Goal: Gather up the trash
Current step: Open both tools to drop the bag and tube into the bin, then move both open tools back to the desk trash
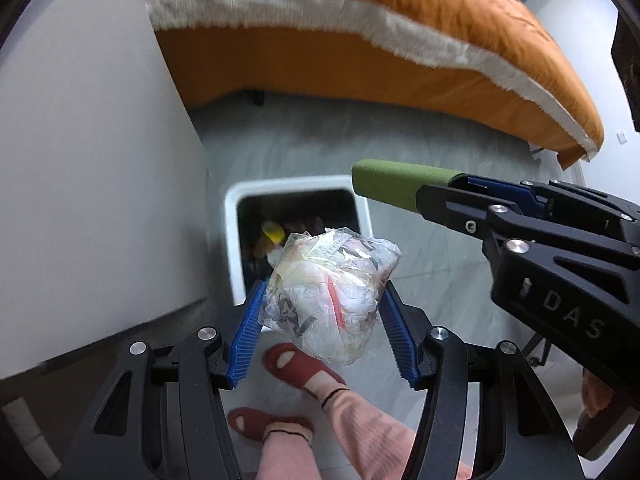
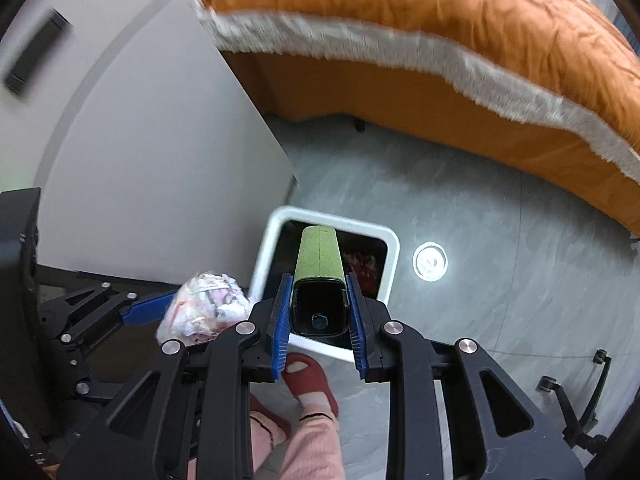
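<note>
Left wrist view: left gripper (image 1: 324, 312) closed onto crumpled clear plastic wad (image 1: 332, 296), blue pads pressing it at 9 and 3 o'clock sides; wad fills the gap, printing on it unreadable. Wad hangs above near rim of white trash bin (image 1: 230, 240), covering bin's lower edge. Bin interior dark; yellow item (image 1: 273, 234) + reddish scraps inside, not identifiable. Right gripper (image 1: 436, 196) enters from 3 o'clock w/ green-wrapped object (image 1: 396, 184) sticking out toward 9 o'clock, over the bin's far rim.

Right wrist view: right gripper (image 2: 320, 304) narrowly open, clamped on green-wrapped object (image 2: 320, 256); its near end is a dark hollow w/ a blue spot, far end over bin opening (image 2: 392, 248). Identity of object unclear. Plastic wad (image 2: 204, 308) at 9 o'clock, partly behind gripper linkage; left gripper (image 2: 200, 312) mostly cut off by frame edge.

Red slippers (image 1: 296, 368) + pink trouser legs (image 1: 360, 432) at 6 o'clock. Orange quilt w/ white fringe (image 1: 400, 20) across 12 o'clock, blurred. Round floor drain (image 2: 430, 261) at 3 o'clock of bin. White panel (image 1: 88, 180) at 9 o'clock.
</note>
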The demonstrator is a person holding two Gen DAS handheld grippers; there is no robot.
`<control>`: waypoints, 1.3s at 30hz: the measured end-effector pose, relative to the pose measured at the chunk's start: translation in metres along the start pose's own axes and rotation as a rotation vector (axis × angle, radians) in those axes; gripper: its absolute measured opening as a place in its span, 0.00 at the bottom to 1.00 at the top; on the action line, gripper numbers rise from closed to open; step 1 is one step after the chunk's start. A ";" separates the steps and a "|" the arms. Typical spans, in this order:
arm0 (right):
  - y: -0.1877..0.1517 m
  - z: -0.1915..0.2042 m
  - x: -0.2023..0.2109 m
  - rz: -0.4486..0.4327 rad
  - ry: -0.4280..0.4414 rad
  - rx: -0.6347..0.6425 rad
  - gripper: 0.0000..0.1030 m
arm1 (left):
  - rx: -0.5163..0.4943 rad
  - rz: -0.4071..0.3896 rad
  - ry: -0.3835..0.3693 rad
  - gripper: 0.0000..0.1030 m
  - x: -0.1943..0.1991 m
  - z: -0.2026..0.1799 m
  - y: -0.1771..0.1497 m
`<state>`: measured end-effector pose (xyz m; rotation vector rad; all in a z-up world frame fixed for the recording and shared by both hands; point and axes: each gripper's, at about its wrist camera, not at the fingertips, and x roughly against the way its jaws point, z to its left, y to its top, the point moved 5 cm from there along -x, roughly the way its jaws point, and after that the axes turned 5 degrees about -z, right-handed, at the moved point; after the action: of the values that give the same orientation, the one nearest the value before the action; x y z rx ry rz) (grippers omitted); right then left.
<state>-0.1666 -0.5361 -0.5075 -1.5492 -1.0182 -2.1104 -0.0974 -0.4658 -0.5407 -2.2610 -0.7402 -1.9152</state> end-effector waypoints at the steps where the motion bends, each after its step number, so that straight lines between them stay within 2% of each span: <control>1: -0.003 -0.004 -0.016 0.024 -0.004 0.000 0.81 | 0.011 0.016 0.008 0.88 -0.010 0.004 -0.003; 2: -0.005 -0.007 -0.024 0.033 -0.013 -0.003 0.94 | 0.025 0.029 0.028 0.95 -0.023 0.010 -0.006; 3: -0.008 -0.011 -0.036 0.048 -0.029 -0.004 0.96 | 0.033 0.040 0.037 0.95 -0.034 0.015 -0.009; 5: -0.014 -0.016 -0.055 0.102 -0.045 0.012 0.96 | 0.047 0.068 0.051 0.95 -0.050 0.021 -0.014; 9: -0.015 -0.016 -0.056 0.107 -0.072 0.035 0.96 | 0.057 0.076 0.073 0.95 -0.056 0.029 -0.019; 19: -0.008 -0.003 -0.029 0.093 -0.075 0.062 0.96 | 0.057 0.044 0.075 0.95 -0.023 0.026 -0.017; 23: -0.004 0.001 -0.001 0.067 -0.077 0.051 0.96 | 0.054 0.005 0.059 0.95 0.008 0.017 -0.010; 26: 0.000 0.002 0.031 0.030 -0.080 0.037 0.96 | 0.055 -0.044 0.041 0.95 0.043 0.006 -0.001; 28: 0.007 0.002 0.066 -0.024 -0.085 0.016 0.96 | 0.053 -0.077 0.026 0.95 0.066 -0.003 0.004; 31: 0.016 0.000 0.110 -0.099 -0.093 -0.009 0.96 | 0.040 -0.150 0.000 0.95 0.111 -0.020 0.014; 35: 0.036 0.003 0.172 -0.217 -0.095 -0.029 0.96 | 0.027 -0.285 -0.039 0.95 0.185 -0.043 0.030; 39: 0.062 0.020 0.229 -0.340 -0.071 -0.010 0.96 | 0.024 -0.408 -0.038 0.95 0.249 -0.052 0.038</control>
<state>-0.1945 -0.5322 -0.2711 -1.5558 -1.3823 -2.2926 -0.1040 -0.4428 -0.2845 -2.2734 -1.3087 -2.0055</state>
